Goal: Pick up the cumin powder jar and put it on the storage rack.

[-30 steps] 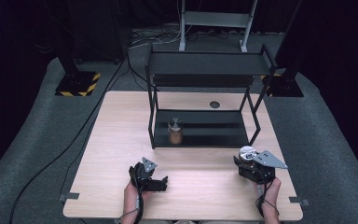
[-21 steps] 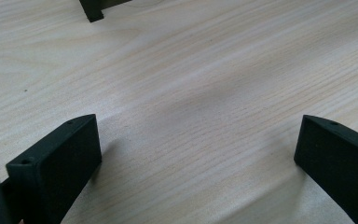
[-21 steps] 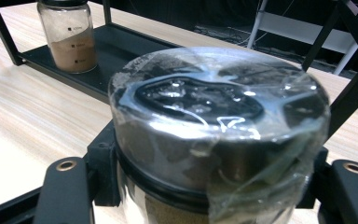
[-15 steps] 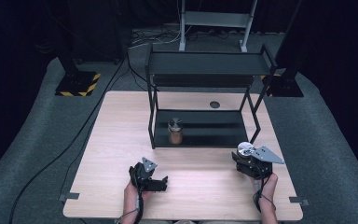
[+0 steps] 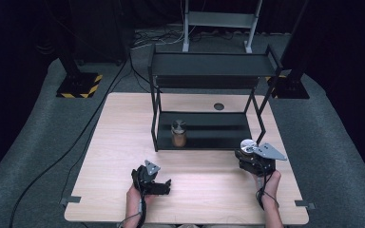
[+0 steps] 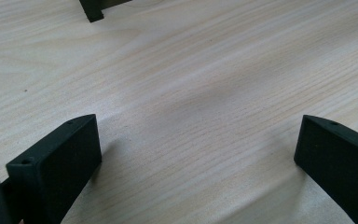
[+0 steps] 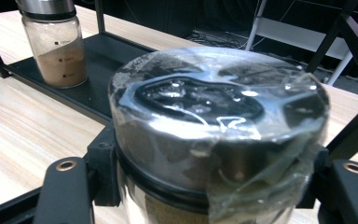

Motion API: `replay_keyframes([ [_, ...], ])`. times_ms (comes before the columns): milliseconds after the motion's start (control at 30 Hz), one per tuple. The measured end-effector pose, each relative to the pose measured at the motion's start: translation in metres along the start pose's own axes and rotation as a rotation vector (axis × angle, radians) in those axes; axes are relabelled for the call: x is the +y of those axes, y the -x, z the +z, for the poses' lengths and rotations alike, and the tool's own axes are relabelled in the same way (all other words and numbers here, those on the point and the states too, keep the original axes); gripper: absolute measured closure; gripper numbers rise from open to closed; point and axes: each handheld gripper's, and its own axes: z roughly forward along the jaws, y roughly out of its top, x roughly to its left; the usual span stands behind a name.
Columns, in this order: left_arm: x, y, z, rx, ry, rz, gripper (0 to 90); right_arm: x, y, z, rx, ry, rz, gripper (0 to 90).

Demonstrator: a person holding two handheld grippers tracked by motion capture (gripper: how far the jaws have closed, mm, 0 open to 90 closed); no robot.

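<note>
**Right tool pinches a foil-capped jar beside a black rack**

Nearest the person, the left tool (image 5: pixel 159 183) rests low on the pale wood-grain surface (image 5: pixel 204 190), its two flat black jaws spread wide with bare wood between them. To the right, the right tool (image 5: pixel 253 159) pinches a jar (image 7: pixel 216 140) at its sides. The jar has a round silver metal cap wrapped in crinkled clear film, and brown powder shows through the glass below. It is held upright just in front of the right front leg of the rack (image 5: pixel 209 137).

Beyond, the black metal rack has two flat shelves on thin legs. On the left of its lower shelf stands a second jar (image 5: pixel 178 133), clear glass with a silver cap, about half full of brown powder. Small dark marks are printed on its side, too small to read.
</note>
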Motion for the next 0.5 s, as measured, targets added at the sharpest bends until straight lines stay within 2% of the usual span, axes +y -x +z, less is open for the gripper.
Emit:
replay_keyframes([
  [500,0.000,0.000,0.000,0.001,0.000,0.000,0.1,0.006,0.005,0.013,-0.003,-0.004,0.004,30.7],
])
